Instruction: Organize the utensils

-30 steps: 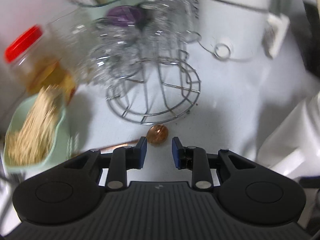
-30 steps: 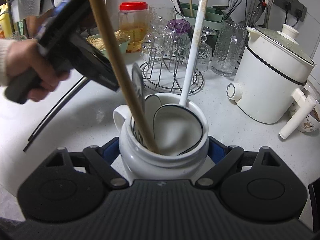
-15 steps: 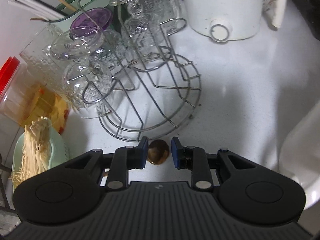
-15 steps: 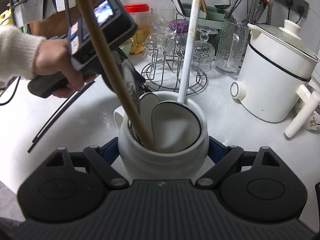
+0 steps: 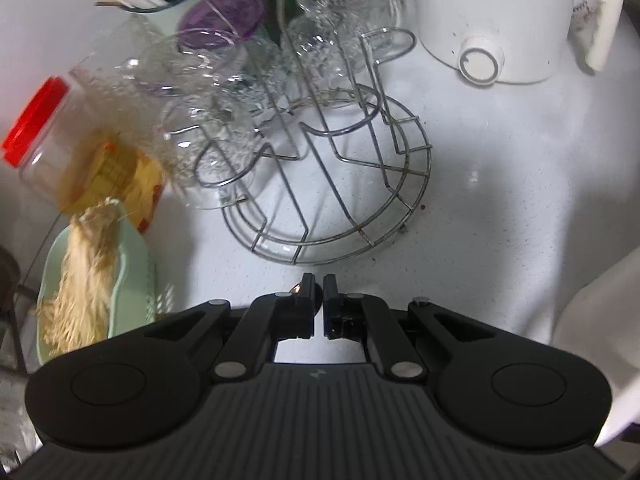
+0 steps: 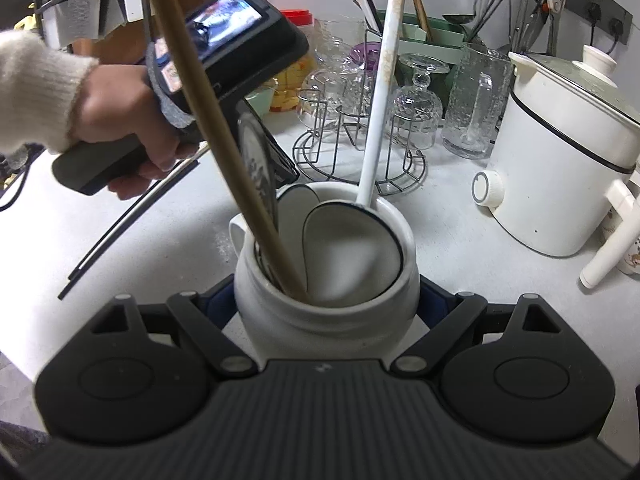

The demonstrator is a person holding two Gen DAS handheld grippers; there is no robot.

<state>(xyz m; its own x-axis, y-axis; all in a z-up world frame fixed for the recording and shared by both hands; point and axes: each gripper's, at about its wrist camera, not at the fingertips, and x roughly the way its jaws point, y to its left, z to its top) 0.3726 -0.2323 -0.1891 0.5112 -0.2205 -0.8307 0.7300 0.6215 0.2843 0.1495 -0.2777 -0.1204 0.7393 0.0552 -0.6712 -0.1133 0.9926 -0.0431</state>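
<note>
My right gripper [image 6: 322, 300] is shut on a white ceramic jar [image 6: 328, 320], its blue pads against both sides. In the jar stand a long wooden stick [image 6: 208, 120], a white long-handled ladle [image 6: 380, 100] and a grey oval utensil head [image 6: 256, 160]. A person's hand [image 6: 120, 120] holds my left gripper [image 6: 286, 168] just behind that oval head, pointing steeply down. In the left wrist view the left gripper [image 5: 319, 284] has its jaws nearly together on a small brown utensil end [image 5: 317, 293]; most of that utensil is hidden.
A wire rack with upturned glasses [image 5: 340, 208] stands just beyond the left gripper. A white cooker [image 6: 560, 168] is at the right, a red-lidded jar [image 5: 36, 120] and a green basket [image 5: 132, 264] at the left. Black chopsticks [image 6: 132, 216] lie on the counter.
The left jaws have closed from a clear gap onto the brown utensil end, after the left gripper moved forward over it. The right gripper and the jar have stayed put.
</note>
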